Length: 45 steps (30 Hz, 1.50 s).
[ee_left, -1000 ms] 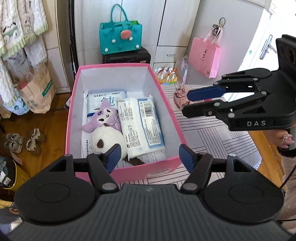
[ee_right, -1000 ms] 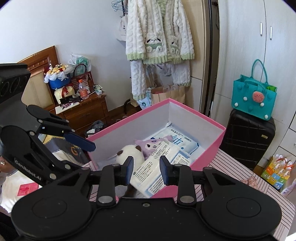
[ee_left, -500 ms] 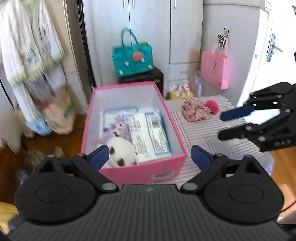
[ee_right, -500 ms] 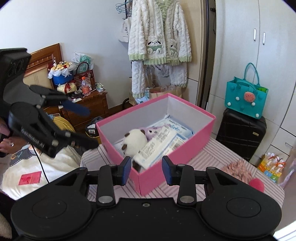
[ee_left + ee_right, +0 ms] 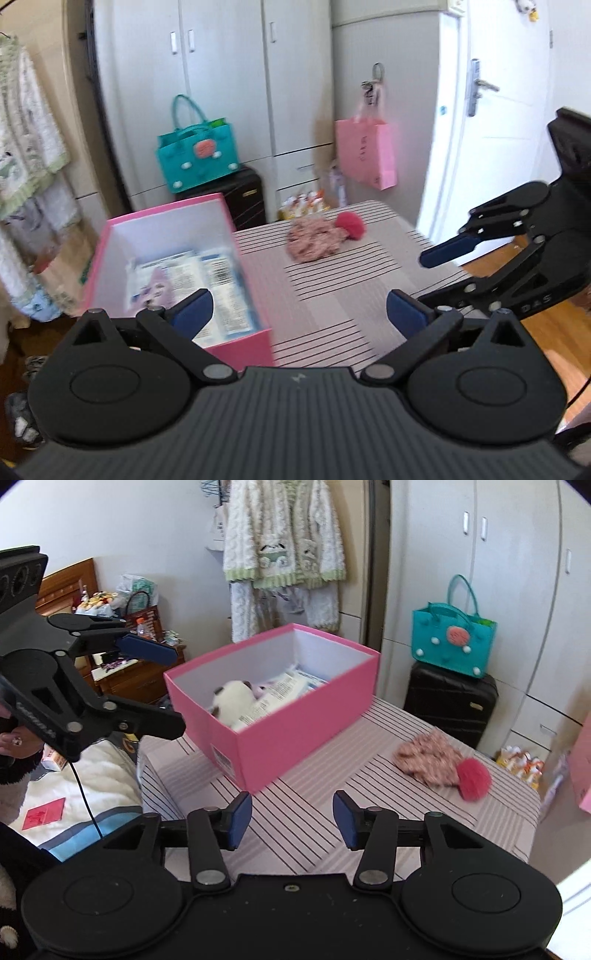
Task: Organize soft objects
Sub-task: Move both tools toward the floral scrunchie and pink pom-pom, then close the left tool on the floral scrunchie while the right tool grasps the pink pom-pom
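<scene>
A pink box (image 5: 110,236) (image 5: 288,738) stands on the striped table (image 5: 332,295) and holds a white plush (image 5: 236,699), a purple plush (image 5: 159,284) and tissue packs (image 5: 218,280) (image 5: 280,694). A floral fabric piece (image 5: 314,240) (image 5: 428,760) with a red pompom (image 5: 351,225) (image 5: 474,777) lies on the table right of the box. My left gripper (image 5: 297,314) (image 5: 177,692) hovers over the table beside the box, its jaws opening wide and empty. My right gripper (image 5: 292,819) (image 5: 439,273) hangs over the table's near side, jaws opening, nothing between them.
A teal bag (image 5: 452,642) sits on a black suitcase (image 5: 448,705) behind the table. A pink paper bag (image 5: 365,153) hangs on the wardrobe, next to a white door (image 5: 498,110). Fleece garments (image 5: 284,550) hang behind the box. A bed (image 5: 92,786) lies left of the table.
Both grippers have drawn back from the box and swung right over the striped table. Both pairs of jaws have widened. The fabric piece has come into fuller view.
</scene>
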Each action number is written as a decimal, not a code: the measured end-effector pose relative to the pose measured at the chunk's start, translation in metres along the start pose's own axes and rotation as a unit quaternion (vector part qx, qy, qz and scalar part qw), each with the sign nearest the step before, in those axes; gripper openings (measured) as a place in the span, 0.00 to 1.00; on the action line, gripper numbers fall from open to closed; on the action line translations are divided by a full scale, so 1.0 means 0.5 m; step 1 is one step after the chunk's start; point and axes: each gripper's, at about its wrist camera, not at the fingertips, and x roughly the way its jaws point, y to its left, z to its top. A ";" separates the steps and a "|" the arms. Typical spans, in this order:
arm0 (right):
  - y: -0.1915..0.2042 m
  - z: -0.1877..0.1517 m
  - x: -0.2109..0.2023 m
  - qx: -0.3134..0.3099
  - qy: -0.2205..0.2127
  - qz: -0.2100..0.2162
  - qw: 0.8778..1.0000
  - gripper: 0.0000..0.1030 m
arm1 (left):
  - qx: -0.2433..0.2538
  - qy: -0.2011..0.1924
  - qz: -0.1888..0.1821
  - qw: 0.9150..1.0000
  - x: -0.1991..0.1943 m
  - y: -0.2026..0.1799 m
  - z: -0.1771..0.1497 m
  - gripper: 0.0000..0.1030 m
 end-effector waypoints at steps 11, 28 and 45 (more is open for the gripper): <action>-0.124 -0.068 0.015 0.051 -0.001 -0.017 0.999 0.59 | -0.006 -0.032 -0.014 0.999 0.118 -0.073 0.013 0.99; -0.363 -0.119 0.132 0.116 -0.081 -0.118 0.983 0.60 | -0.033 -0.054 -0.012 0.998 0.313 -0.111 0.059 0.99; -0.481 -0.079 0.260 0.227 -0.071 -0.059 0.969 0.79 | -0.031 -0.010 0.053 0.998 0.497 -0.106 0.067 0.99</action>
